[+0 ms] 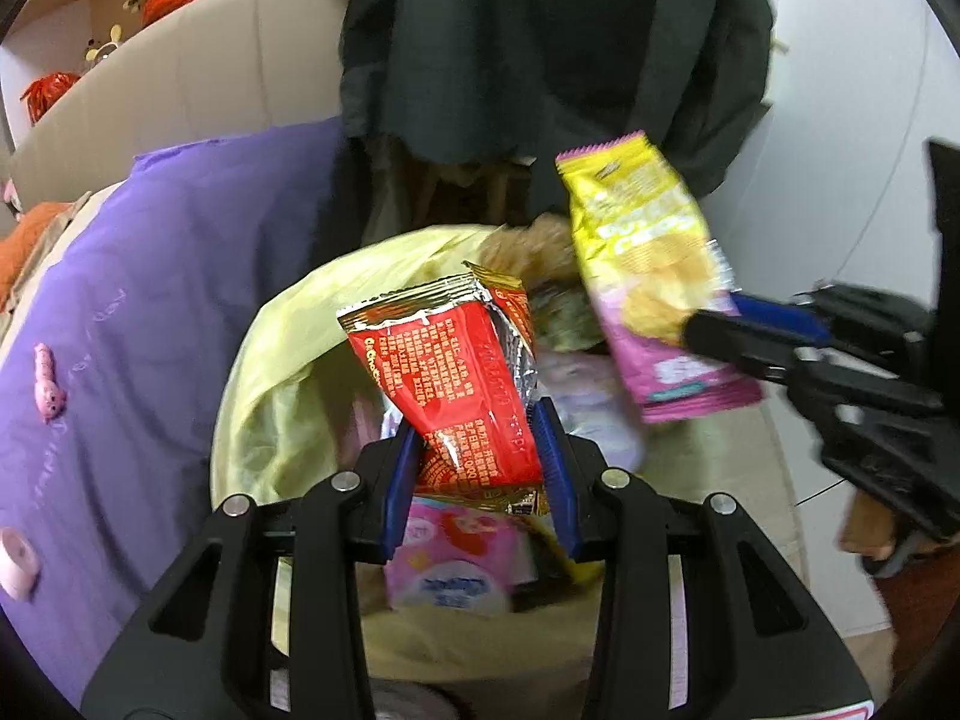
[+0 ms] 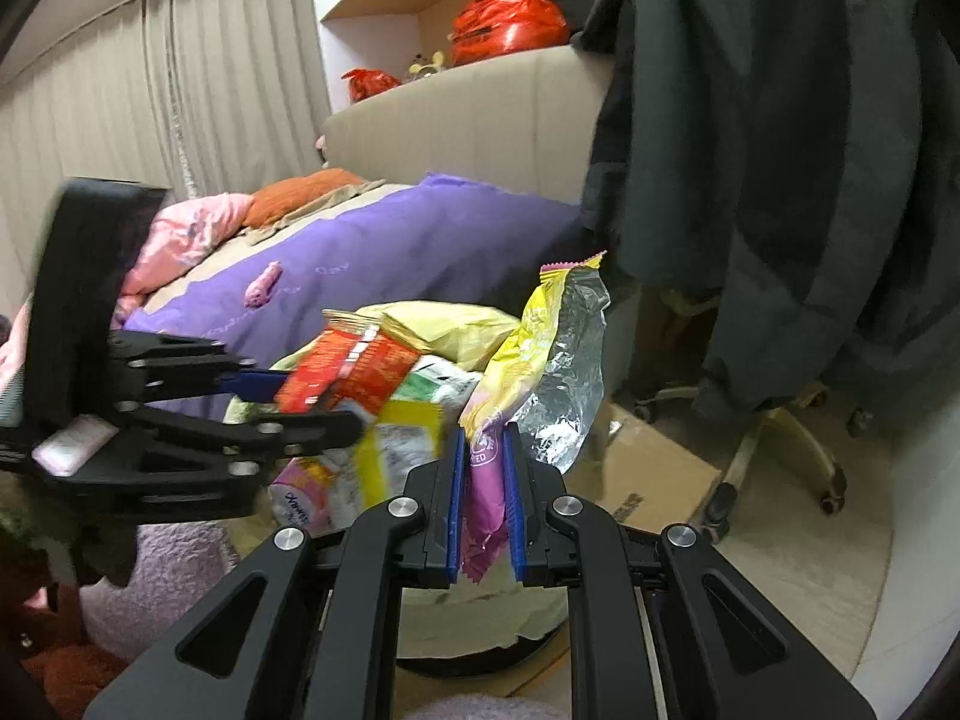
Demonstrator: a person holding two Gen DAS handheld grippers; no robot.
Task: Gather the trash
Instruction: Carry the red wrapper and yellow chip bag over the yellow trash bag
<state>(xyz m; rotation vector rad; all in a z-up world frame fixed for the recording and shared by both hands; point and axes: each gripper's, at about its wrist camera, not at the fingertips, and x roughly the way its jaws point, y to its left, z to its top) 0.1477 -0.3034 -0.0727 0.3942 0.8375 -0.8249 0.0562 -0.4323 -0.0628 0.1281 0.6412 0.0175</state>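
Observation:
My left gripper (image 1: 477, 420) is shut on a red foil wrapper (image 1: 462, 378) and holds it over a trash bin lined with a yellow-green bag (image 1: 288, 372). The bin holds several wrappers, among them a pink packet (image 1: 456, 564). My right gripper (image 2: 485, 438) is shut on a yellow and purple chip bag (image 2: 528, 354) beside the bin's rim (image 2: 444, 324). The right gripper also shows at the right of the left wrist view (image 1: 714, 324), with the chip bag (image 1: 648, 276) above the bin. The left gripper (image 2: 300, 402) with the red wrapper (image 2: 348, 366) shows in the right wrist view.
A bed with a purple cover (image 1: 150, 330) lies left of the bin. A dark coat (image 2: 780, 150) hangs over an office chair (image 2: 780, 450) behind it. Flattened cardboard (image 2: 648, 474) lies on the floor. Red bags (image 2: 510, 18) sit on the headboard shelf.

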